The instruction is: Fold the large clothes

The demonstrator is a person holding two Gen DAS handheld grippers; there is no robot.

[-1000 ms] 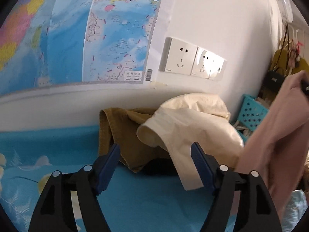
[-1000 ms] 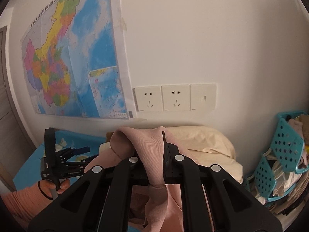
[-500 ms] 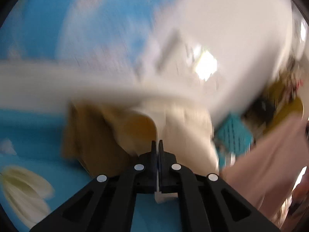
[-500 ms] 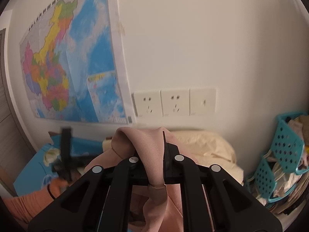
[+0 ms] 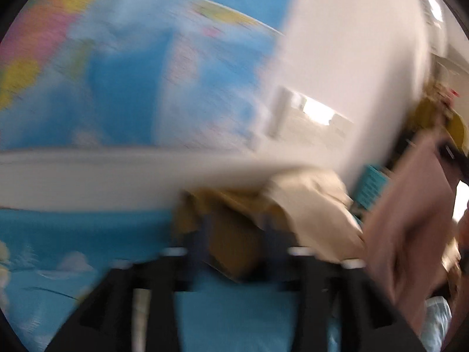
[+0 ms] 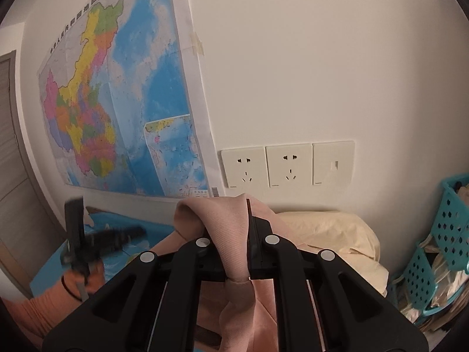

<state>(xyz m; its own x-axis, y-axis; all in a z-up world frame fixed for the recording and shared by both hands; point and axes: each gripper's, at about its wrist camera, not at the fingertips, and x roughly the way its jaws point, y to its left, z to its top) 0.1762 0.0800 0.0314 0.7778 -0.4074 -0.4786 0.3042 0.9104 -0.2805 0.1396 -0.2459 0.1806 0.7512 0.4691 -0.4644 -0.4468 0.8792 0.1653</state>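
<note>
Your right tool (image 6: 247, 242) is clenched on a fold of the pink garment (image 6: 234, 264), which bunches up above its fingers and hangs down beneath them. Straight ahead of it, three white wall plates (image 6: 288, 164) sit in a row: two sockets and one switch. Up to its left hangs one wall map (image 6: 117, 102) with printed characters along its top edge (too small to read). Just beyond the tool lies one cream garment (image 6: 337, 234), and to its right stands a teal basket (image 6: 451, 228).

Your left tool (image 5: 234, 246) is released; its jaws have just been opening and nothing sits between them. That view is badly blurred. Ahead of it one mustard-brown garment (image 5: 231, 234) lies on the blue bedsheet (image 5: 88, 234).
</note>
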